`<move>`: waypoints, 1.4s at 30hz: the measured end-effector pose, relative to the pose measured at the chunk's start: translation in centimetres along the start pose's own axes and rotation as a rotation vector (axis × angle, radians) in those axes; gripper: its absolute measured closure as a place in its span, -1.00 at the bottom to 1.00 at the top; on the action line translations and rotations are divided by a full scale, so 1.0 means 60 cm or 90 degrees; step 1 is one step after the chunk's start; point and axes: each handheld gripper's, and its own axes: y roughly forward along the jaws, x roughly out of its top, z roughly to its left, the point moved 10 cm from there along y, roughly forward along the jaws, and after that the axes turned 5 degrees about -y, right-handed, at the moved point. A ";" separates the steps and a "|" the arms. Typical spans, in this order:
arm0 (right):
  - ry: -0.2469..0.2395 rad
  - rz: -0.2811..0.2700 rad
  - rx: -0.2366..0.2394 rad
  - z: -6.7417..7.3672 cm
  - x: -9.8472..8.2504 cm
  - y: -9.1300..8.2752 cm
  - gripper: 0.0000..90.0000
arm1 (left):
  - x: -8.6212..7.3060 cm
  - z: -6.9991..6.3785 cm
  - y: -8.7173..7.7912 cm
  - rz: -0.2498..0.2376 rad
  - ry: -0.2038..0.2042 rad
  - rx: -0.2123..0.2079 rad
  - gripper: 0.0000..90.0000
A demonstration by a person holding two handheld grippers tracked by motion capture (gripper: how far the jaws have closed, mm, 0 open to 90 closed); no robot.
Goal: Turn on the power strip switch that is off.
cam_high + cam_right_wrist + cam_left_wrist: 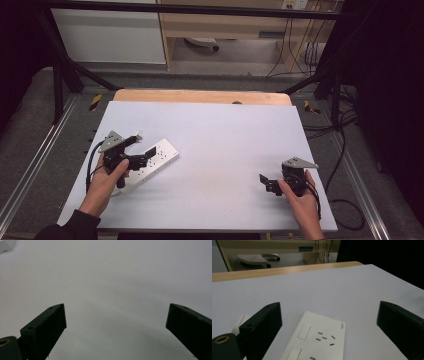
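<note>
In the high view, the left hand-held gripper [141, 148] sits at the lower left of the frame, over a white power strip [152, 164] that lies flat on the table [225, 145]. The strip runs slantwise, from lower left up toward the middle of the picture. The left gripper's jaws stand wide apart with nothing clamped between them; in the left gripper view the strip [317, 340] lies at the bottom centre between the 2 black jaws, well clear of both, its face showing 2 rocker switches and a set of socket slots. A small white piece [240, 322] peeks out behind the left jaw at the lower left of that frame; what it is cannot be told.

The right hand-held gripper [266, 182] rests at the lower right of the high view, well apart from the strip. Its jaws also stand wide, and in the right gripper view [116, 325] they hold nothing, with bare table [112, 277] between them.
</note>
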 end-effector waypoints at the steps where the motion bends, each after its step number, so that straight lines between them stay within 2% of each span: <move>1: -0.001 0.000 0.000 0.000 0.000 0.000 -0.92 | 0.001 -0.001 -0.001 0.000 0.001 -0.001 -0.86; 7: -0.001 0.001 0.000 -0.001 0.000 0.000 -0.92 | 0.011 -0.004 -0.014 0.004 0.006 -0.005 -0.85; 10: 0.002 0.000 0.000 0.000 0.000 0.000 -0.92 | 0.015 -0.001 -0.032 0.012 0.008 -0.004 -0.83; 16: -0.001 0.001 -0.002 -0.001 0.000 0.001 -0.92 | 0.003 0.009 -0.069 0.030 0.017 0.002 -0.83; 26: 0.001 -0.002 -0.005 -0.002 0.000 0.000 -0.92 | -0.019 0.045 -0.134 0.026 0.006 0.023 -0.84; 30: 0.002 -0.004 -0.005 -0.002 0.001 0.000 -0.92 | -0.032 0.059 -0.149 0.029 0.001 0.033 -0.83; 34: 0.005 -0.004 -0.005 -0.003 0.001 -0.002 -0.92 | -0.050 0.069 -0.156 0.044 0.004 0.044 -0.83; 36: 0.004 -0.005 -0.007 -0.004 0.001 -0.002 -0.92 | -0.061 0.073 -0.159 0.055 0.008 0.045 -0.83; 42: 0.002 -0.004 -0.015 -0.008 0.000 -0.001 -0.93 | -0.098 0.085 -0.162 0.070 -0.001 0.057 -0.83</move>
